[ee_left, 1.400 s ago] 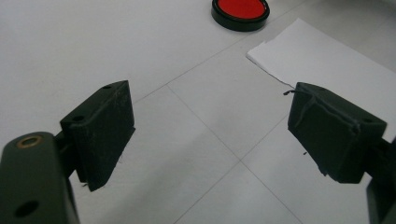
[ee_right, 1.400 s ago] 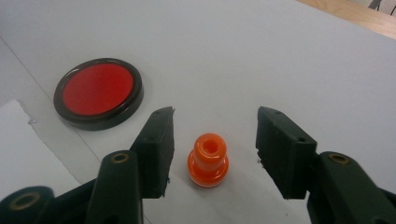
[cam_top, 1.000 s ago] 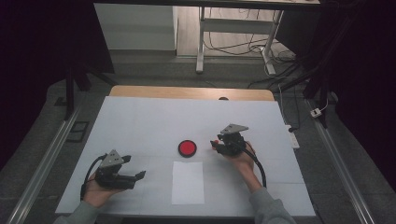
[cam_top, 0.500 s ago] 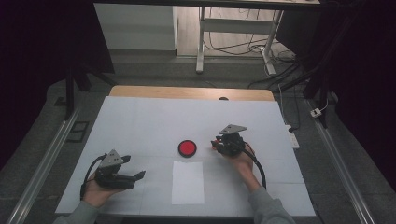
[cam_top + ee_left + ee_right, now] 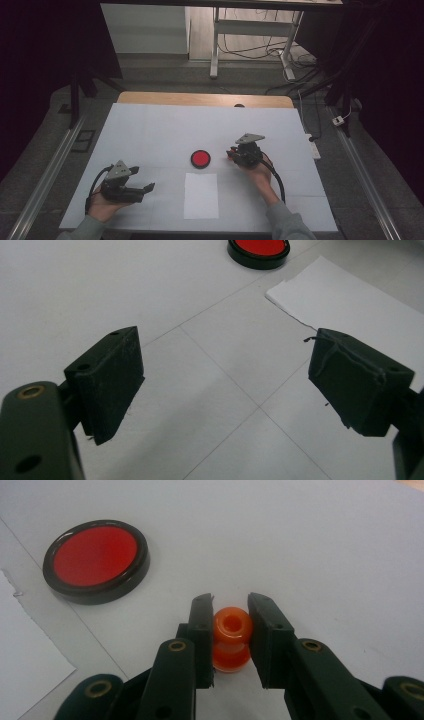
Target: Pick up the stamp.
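the right gripper is clenched on a small orange spool, its two black pads pressing the spool's sides after just closing in on it. the spool stands upright on the white table, hole facing up, a little right of the table's middle. in the high view the right gripper sits low over the surface, held by the person's right hand, with its jaws pointing left toward the red disc.

that disc, red with a black rim, lies flat near the centre of the table, just left of the spool and apart from it; in the right gripper view the red disc is to the far left of the jaws. a white sheet of paper lies near the person, just nearer than the disc, not touching it.

the left gripper is released, its pads standing wide apart with nothing but bare table between them. in the high view the left gripper rests at the near left of the table in the left hand, pointing right toward the paper, well apart from the spool. a black cable trails from the right gripper along the forearm.
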